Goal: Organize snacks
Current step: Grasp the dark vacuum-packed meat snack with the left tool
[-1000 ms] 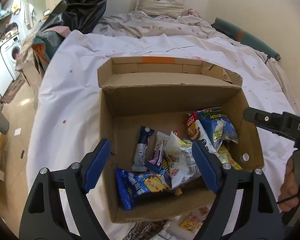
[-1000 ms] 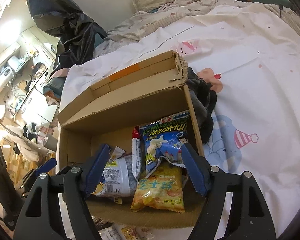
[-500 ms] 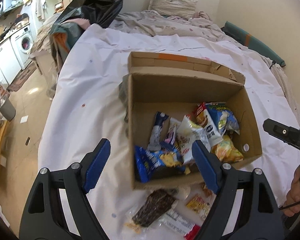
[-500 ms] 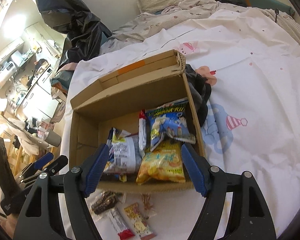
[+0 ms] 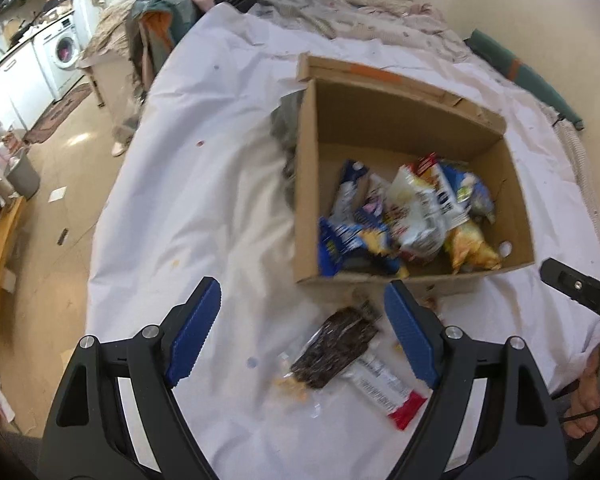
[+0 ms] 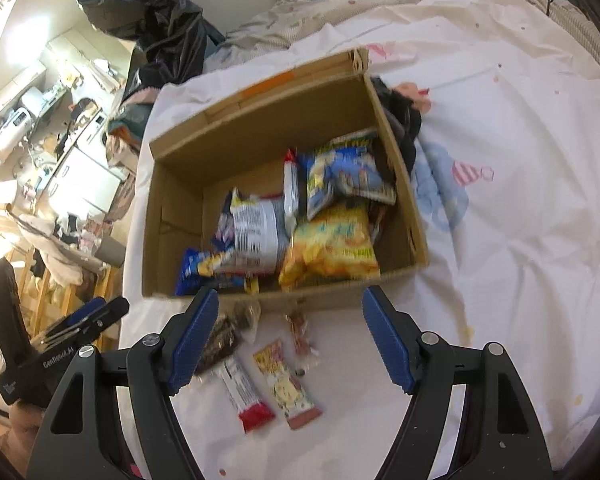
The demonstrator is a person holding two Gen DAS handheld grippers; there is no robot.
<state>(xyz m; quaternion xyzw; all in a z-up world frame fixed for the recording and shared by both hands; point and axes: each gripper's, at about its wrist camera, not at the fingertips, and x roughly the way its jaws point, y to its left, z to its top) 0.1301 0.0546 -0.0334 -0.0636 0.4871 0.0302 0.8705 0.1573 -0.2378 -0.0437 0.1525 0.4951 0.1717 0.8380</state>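
Both the left gripper (image 5: 302, 322) and the right gripper (image 6: 290, 338) are wide, holding nothing. The box (image 6: 228, 128) lies on the bed (image 6: 520, 220); loose snack bars (image 6: 284, 386) lie near it, long axes pointing to the box.

I've drawn both tools back from over the cardboard box (image 5: 404, 128). My left tool (image 5: 300, 328) now hangs above the dark packet (image 5: 336, 348) and bars lying on the bed in front of it. My right tool (image 6: 290, 336) is over them too.
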